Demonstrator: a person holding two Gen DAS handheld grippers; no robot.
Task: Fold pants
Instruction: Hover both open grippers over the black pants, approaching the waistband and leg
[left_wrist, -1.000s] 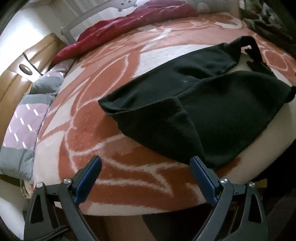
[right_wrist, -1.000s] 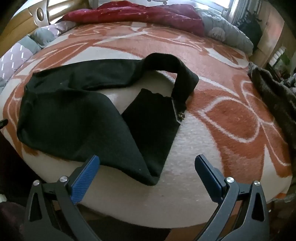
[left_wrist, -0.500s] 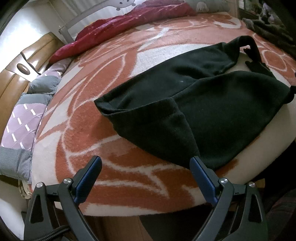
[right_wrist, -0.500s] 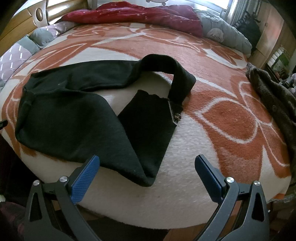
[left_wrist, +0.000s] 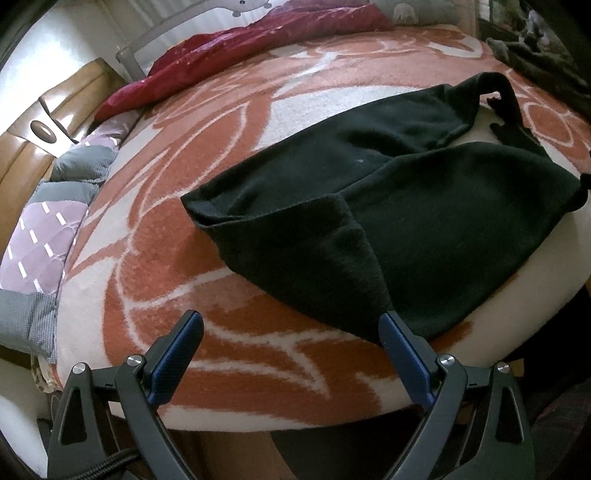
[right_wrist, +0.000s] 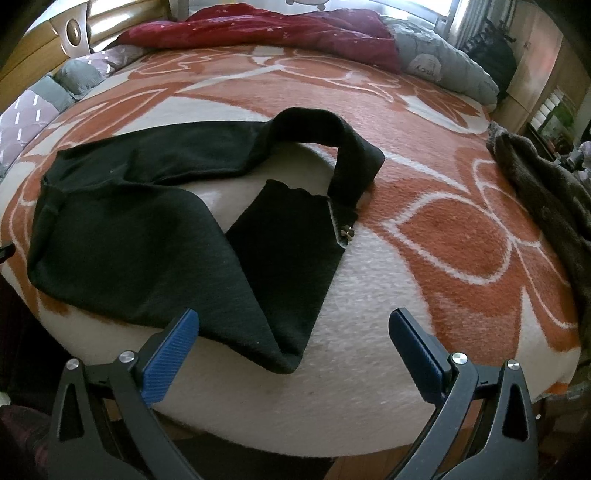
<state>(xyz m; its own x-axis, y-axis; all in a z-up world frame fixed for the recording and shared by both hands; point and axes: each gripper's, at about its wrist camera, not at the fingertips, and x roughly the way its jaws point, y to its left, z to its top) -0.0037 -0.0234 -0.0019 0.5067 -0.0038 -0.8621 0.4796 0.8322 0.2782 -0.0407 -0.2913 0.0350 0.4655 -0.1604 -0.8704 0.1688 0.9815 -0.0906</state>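
Black pants (left_wrist: 406, 221) lie crumpled on the bed, near its front edge. The waist end faces the left wrist view; both legs are bent back on themselves in the right wrist view (right_wrist: 147, 229). A small metal clasp (right_wrist: 347, 233) shows at one leg's hem. My left gripper (left_wrist: 290, 332) is open and empty, just short of the waist's near corner. My right gripper (right_wrist: 293, 330) is open and empty, over the folded tip of the near leg.
The bed carries an orange and white blanket (right_wrist: 443, 229). A red quilt (right_wrist: 258, 33) and a grey pillow (right_wrist: 436, 62) lie at the far side. A dark garment (right_wrist: 546, 195) lies at the right edge. Purple and grey cushions (left_wrist: 40, 236) and a wooden headboard (left_wrist: 33, 147) are on the left.
Both grippers have moved a little forward toward the pants. The pants have not moved. Both stay open.
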